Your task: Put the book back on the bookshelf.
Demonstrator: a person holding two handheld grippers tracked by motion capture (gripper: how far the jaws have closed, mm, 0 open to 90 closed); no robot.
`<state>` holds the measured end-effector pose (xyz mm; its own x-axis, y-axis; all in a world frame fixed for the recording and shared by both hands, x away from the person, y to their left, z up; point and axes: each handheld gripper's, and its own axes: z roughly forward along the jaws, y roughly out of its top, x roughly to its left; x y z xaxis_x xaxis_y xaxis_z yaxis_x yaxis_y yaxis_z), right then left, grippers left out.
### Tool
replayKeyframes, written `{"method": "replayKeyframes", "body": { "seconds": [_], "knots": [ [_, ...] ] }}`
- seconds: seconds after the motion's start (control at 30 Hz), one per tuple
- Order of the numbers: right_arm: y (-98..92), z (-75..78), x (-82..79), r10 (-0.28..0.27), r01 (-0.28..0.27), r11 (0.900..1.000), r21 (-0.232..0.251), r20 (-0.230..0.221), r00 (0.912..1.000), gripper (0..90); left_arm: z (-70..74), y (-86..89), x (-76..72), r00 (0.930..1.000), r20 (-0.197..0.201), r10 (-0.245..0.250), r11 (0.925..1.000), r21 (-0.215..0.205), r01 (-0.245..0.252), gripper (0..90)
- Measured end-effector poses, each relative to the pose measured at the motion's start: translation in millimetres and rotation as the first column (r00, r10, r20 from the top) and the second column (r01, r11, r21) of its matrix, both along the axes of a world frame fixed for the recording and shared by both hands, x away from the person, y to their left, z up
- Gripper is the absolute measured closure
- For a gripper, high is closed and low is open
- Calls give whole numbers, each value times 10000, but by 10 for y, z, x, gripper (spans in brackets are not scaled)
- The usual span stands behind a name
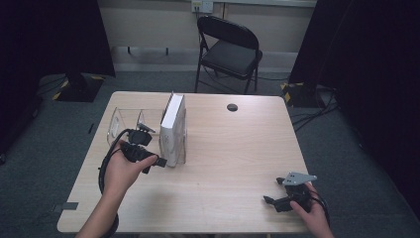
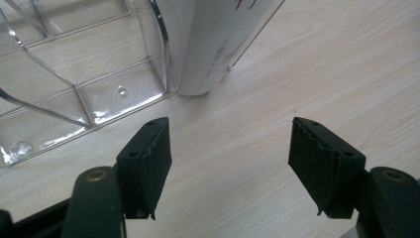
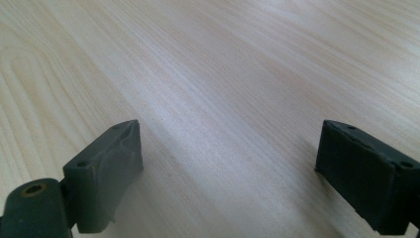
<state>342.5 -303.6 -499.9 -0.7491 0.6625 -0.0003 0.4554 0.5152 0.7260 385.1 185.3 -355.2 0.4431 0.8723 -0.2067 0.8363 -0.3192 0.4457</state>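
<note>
Pale wooden table (image 1: 223, 163): white upright book (image 1: 172, 130) in clear acrylic rack (image 1: 117, 123) stands just ahead of nearer left gripper (image 1: 154, 161), jaws apart, empty; right gripper (image 1: 271, 201) distant, jaws apart.

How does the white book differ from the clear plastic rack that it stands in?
The white book is opaque, while the clear plastic rack is see-through, so the table shows through its walls. The book stands upright and rises above the rack, whose dividers are lower. The book fills one slot at the rack's right end; the rack's other slots are empty. Both rest on the table, just ahead of the open left gripper.
</note>
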Motion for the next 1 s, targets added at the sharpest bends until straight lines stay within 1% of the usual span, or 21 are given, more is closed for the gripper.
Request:
{"method": "replayKeyframes", "body": {
  "seconds": [0.03, 0.07, 0.1, 0.13, 0.2, 0.23, 0.37, 0.43, 0.5, 0.57, 0.67, 0.73, 0.8, 0.83, 0.87, 0.9, 1.0],
  "knots": [
    [0, 0, 0, 0, 0, 10000, -1, 0, 10000, 101, -21, -1, -6, 10000, 10, 42, 10000, -21, -42, 329],
    [0, 0, 0, 1, -1, 10000, -2, -2, 10000, 101, -43, 8, -12, 10000, -10, -71, 10000, 23, 71, 329],
    [0, 0, 0, 1, -1, 10000, -1, -3, 10000, 101, -68, 9, -23, 10000, 11, 18, 10000, -32, -18, 329],
    [0, 0, 0, 2, -2, 10000, 0, -1, 10000, 101, -103, 11, -31, 10000, -79, 56, 9999, -110, -57, 329],
    [0, 0, 0, -1, 1, 10000, 1, -4, 10000, 101, -161, 13, -34, 10000, -74, 42, 10000, -82, -42, 330],
    [0, 0, 0, 0, 0, 10000, -2, -1, 10000, 101, -185, 9, -37, 9999, -135, 46, 9999, -109, -48, 330],
    [0, 0, 0, 0, 0, 10000, 0, -2, 10000, 101, -248, 19, -34, 9997, -220, -62, 9999, -150, 59, 329],
    [0, 0, 0, 1, -1, 10000, -1, 0, 10000, 101, -267, 19, -41, 9997, -252, -19, 9999, -126, 15, 329],
    [0, 0, 0, 0, 0, 10000, -1, 0, 10000, 101, -296, 21, -48, 9996, -274, -45, 9998, -180, 40, 329],
    [0, 0, 0, -1, 1, 10000, 0, -1, 10000, 101, -329, 18, -58, 9994, -338, 29, 9997, -228, -37, 329],
    [0, 0, 0, 0, 0, 10000, -1, -2, 10000, 101, -382, 22, -73, 9995, -301, -21, 9997, -252, 14, 329],
    [0, 0, 0, 0, 0, 10000, 1, -2, 10000, 101, -412, 27, -80, 9992, -408, -33, 9995, -323, 20, 330],
    [0, 0, 0, 3, -3, 10000, 1, -1, 10000, 101, -443, 32, -80, 9992, -394, -33, 9995, -329, 20, 330],
    [0, 0, 0, 1, -1, 10000, -1, -3, 10000, 101, -454, 36, -84, 9990, -453, -4, 9995, -328, -10, 330],
    [0, 0, 0, 2, -2, 10000, 0, 1, 10000, 101, -470, 36, -88, 9992, -399, 83, 9991, -419, -99, 330],
    [0, 0, 0, 4, -4, 10000, -4, 4, 10000, 101, -487, 38, -93, 9990, -431, 126, 9987, -495, -147, 331],
    [0, 1, 0, -3, 3, 10000, -22, 8, 10000, 101, -549, 45, -108, 9987, -516, 30, 9987, -500, -56, 332]
  ]
}}
